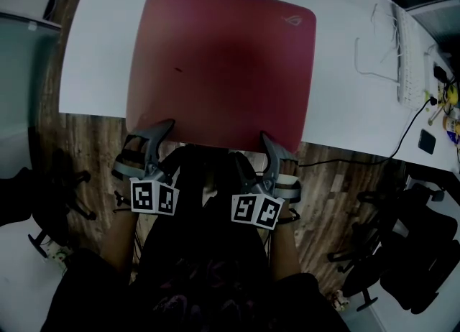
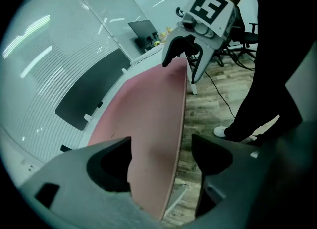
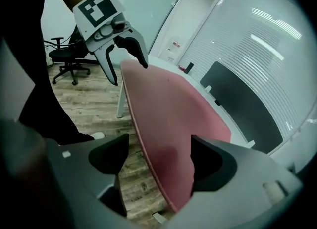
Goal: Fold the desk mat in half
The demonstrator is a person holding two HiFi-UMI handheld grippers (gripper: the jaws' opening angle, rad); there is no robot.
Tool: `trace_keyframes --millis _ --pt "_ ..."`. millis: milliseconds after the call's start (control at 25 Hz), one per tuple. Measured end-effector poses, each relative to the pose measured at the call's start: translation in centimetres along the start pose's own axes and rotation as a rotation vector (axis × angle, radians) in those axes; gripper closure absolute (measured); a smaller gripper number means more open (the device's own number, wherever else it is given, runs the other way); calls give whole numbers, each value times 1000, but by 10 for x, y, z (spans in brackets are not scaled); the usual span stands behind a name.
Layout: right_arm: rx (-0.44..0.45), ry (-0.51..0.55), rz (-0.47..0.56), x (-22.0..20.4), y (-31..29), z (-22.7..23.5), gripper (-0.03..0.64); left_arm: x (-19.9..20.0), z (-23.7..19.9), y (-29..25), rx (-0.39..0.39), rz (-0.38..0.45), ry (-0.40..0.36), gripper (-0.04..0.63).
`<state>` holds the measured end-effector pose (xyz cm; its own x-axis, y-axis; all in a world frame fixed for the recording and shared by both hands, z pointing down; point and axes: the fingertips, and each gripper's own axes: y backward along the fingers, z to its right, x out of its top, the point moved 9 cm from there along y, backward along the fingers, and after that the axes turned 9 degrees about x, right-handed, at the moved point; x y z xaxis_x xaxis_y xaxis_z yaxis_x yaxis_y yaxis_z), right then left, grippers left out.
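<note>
White table above a wooden floor carries the red desk mat, lying flat, its near edge overhanging at six o'clock. The left gripper at seven o'clock and the right gripper at five straddle that edge, jaws wide, not pressing.

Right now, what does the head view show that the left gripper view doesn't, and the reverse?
Head view only: a keyboard and a loose cable on the right of the white desk. Left gripper view only: a glass wall, a monitor and a white shoe. Both: the red mat, its near edge between the open jaws of the left claw and the right claw, above wood floor.
</note>
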<state>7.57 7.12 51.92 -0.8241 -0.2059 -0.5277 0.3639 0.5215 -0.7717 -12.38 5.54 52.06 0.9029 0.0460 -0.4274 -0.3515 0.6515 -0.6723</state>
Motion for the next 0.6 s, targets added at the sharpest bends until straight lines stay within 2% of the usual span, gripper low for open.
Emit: trace_keyframes --millis 80,240,400,600 --pt "-3 -3 -4 -1 -4 0 233 -1 4 -4 8 -10 -31 221" --pt "-3 -1 -8 -1 -10 0 238 0 3 -12 12 -12 -24 224" --pt "-8 5 -6 0 -12 0 292 1 1 -14 15 -9 -23 273" --pt "0 18 6 3 -10 0 321 2 -3 -9 2 7 -17 284"
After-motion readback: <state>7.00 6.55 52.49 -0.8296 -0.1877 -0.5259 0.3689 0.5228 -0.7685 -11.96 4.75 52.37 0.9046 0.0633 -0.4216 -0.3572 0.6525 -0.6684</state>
